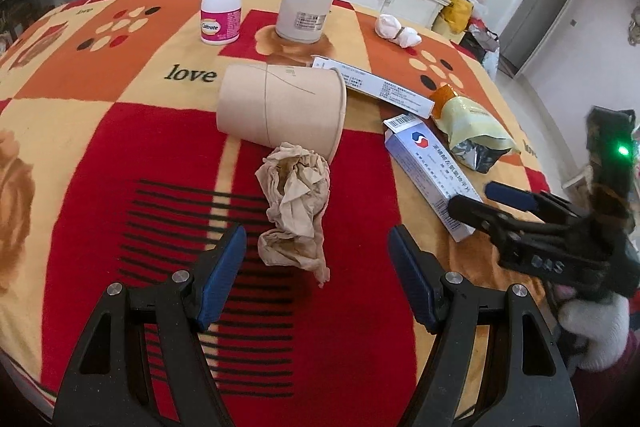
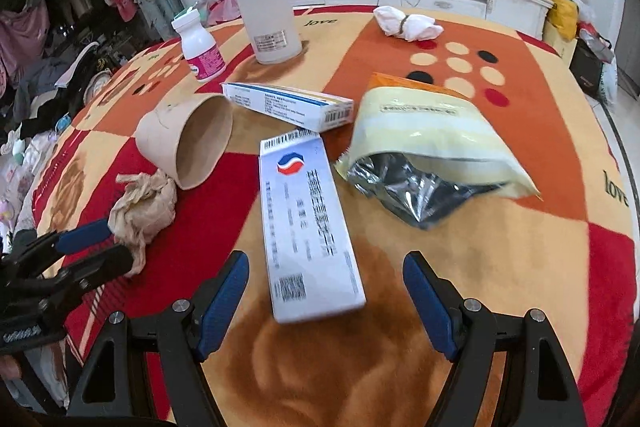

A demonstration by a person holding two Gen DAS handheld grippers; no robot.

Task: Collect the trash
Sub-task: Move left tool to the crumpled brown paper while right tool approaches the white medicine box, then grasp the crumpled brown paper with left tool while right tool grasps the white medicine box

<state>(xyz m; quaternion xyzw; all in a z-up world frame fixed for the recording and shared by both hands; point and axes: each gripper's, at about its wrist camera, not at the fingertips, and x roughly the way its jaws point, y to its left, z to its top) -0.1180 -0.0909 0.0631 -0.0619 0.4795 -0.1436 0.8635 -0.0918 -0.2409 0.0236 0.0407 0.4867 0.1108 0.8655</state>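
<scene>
Trash scattered on blanket-covered table [image 1: 100, 131]. Crumpled tissue [image 1: 294, 205] lain just ahead of left gripper [image 1: 318, 279], centred between spread jaws, long axis running away from jaws; nothing gripped. Paper cup [image 1: 280, 107] tipped on side, touching tissue's far end. Blue-white carton [image 2: 308, 227] lain lengthwise ahead of right gripper [image 2: 326, 301], jaws likewise wide, empty. Foil pouch [image 2: 432, 147] beside carton. Left judged nearer tissue, right nearer carton.

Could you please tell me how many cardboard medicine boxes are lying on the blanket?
2. The blue-and-white box lies just ahead of the right tool; the long narrow box lies behind the tipped paper cup. Nothing suggests others are hidden.
</scene>
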